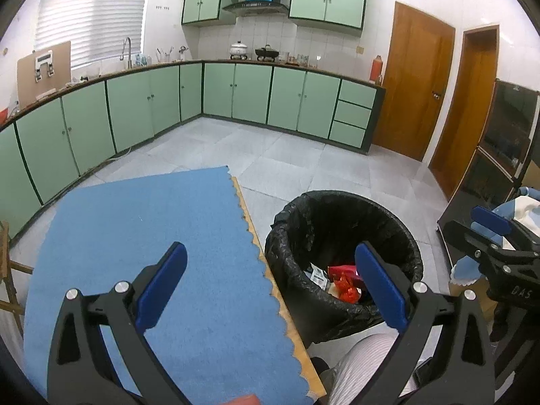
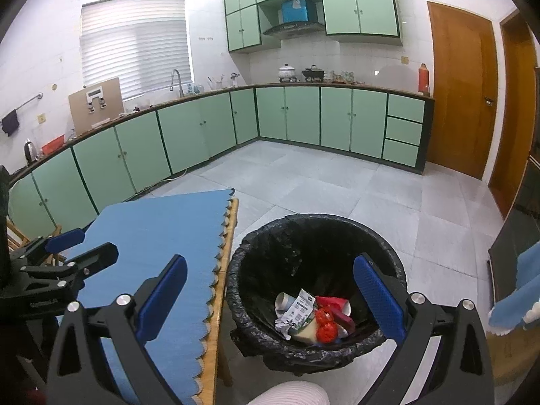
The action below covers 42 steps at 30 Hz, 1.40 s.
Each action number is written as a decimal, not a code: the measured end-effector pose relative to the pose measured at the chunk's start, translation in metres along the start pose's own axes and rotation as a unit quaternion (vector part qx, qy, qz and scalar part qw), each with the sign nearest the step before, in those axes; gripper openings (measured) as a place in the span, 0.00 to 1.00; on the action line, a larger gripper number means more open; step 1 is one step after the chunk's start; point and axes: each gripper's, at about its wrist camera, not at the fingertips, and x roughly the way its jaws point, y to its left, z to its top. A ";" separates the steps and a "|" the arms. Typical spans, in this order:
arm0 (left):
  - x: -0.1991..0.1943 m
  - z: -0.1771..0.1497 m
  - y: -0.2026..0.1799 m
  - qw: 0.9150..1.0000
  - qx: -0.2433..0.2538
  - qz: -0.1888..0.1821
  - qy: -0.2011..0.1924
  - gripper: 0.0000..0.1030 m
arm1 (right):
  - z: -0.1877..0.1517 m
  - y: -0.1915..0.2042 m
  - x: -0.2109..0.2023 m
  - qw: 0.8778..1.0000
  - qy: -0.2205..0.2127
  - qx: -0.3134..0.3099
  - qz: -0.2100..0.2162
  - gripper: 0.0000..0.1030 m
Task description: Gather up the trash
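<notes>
Both hand-held grippers, left and right, hang released, holding nothing. Bin at lower center has trash inside.

My right gripper hung wide open over the black-lined bin, where red wrappers and crumpled paper lay, beside the blue-matted surface.

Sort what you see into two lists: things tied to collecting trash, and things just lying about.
Job: trash bin with black liner; wrappers and cups inside it; left gripper and right gripper, both open and empty.

Lying about: blue mat on table; pots, red thermos on counter.
</notes>
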 end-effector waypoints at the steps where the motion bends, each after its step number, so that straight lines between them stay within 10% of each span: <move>1: -0.002 0.000 0.000 1.000 0.001 0.001 -0.002 0.94 | 0.000 0.001 -0.001 1.000 -0.001 -0.001 0.000 0.94; 42: -0.032 0.002 0.005 0.999 0.003 0.008 -0.031 0.94 | 0.006 0.014 -0.013 1.000 -0.020 -0.017 0.008 0.94</move>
